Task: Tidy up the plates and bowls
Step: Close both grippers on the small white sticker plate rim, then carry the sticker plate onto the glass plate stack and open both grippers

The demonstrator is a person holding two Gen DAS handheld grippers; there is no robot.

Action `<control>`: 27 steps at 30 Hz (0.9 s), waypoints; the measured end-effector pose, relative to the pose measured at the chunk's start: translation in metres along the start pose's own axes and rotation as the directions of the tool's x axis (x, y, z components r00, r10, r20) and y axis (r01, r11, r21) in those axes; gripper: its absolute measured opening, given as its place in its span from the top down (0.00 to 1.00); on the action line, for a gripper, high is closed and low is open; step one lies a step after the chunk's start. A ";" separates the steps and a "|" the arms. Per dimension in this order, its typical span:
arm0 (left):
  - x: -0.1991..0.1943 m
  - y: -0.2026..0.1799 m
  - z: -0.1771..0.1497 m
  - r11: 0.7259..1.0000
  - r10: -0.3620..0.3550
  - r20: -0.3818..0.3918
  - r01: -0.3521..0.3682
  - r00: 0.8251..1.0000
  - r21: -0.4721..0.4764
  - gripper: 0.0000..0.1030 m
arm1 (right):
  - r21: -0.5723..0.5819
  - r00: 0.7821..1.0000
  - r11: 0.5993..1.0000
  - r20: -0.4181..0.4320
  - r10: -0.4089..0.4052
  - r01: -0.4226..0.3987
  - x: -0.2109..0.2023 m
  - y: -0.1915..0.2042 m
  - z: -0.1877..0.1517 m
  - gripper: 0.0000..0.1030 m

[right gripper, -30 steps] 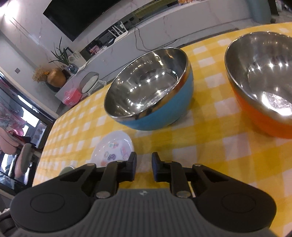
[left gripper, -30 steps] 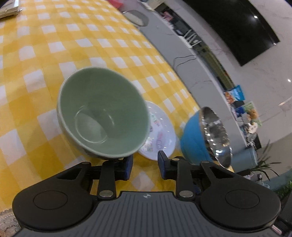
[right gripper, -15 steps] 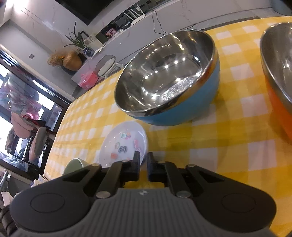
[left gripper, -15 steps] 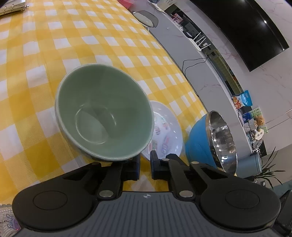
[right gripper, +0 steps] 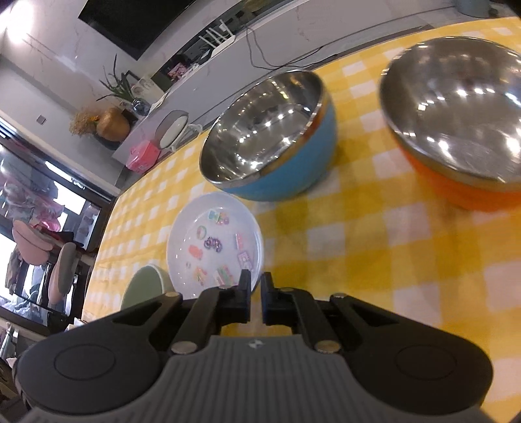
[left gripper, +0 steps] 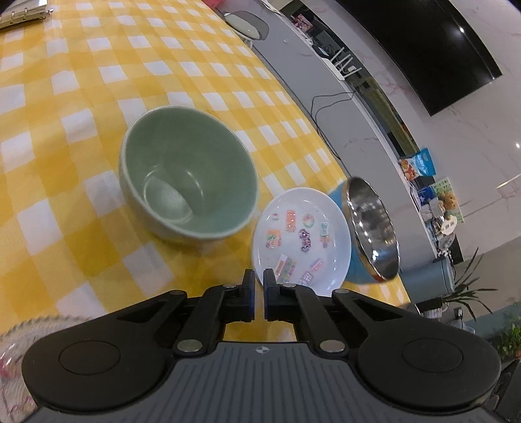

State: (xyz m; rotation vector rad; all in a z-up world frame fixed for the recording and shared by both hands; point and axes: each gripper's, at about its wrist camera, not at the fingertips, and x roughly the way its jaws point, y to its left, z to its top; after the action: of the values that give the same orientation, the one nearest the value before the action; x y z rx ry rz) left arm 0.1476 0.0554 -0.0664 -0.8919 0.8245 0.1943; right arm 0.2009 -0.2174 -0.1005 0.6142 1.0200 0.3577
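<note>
A green ceramic bowl (left gripper: 189, 182) stands upright on the yellow checked tablecloth (left gripper: 81, 97), apart from my left gripper (left gripper: 257, 279), which is shut and empty just in front of a white plate with colourful stickers (left gripper: 301, 237). A blue steel bowl (left gripper: 368, 234) stands beyond the plate. In the right wrist view my right gripper (right gripper: 255, 286) is shut and empty at the near edge of the white plate (right gripper: 215, 240). The blue bowl (right gripper: 270, 143), an orange steel bowl (right gripper: 456, 120) and the green bowl (right gripper: 146, 286) also show there.
A ring binder (left gripper: 22, 16) lies at the far left of the table. A patterned plate edge (left gripper: 13, 351) shows at the lower left. The table's edge runs along a grey counter (left gripper: 325, 91) with cables and a small mirror (right gripper: 172, 128).
My left gripper has shut and pulled back from the green bowl, which now rests on the cloth. My right gripper has closed further and shifted toward the white plate.
</note>
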 end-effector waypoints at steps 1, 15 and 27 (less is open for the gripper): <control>-0.003 0.000 -0.002 1.000 -0.001 -0.002 0.001 1.000 0.004 0.96 | 0.003 1.000 1.000 0.004 -0.002 0.002 -0.005 0.000 -0.002 0.97; -0.064 0.009 -0.021 0.997 0.021 -0.059 -0.016 0.998 0.081 0.97 | 0.049 0.999 0.998 0.024 0.028 -0.029 -0.080 0.004 -0.058 0.98; -0.108 0.045 -0.034 0.988 0.077 -0.079 -0.065 0.994 0.143 1.00 | 0.152 0.992 0.983 -0.047 0.115 -0.107 -0.098 0.007 -0.125 1.00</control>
State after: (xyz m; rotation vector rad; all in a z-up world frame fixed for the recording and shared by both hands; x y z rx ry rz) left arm 0.0341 0.0769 -0.0293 -0.7431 0.9376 0.1593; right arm 0.0437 -0.2275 -0.0769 0.8023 1.0746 0.4001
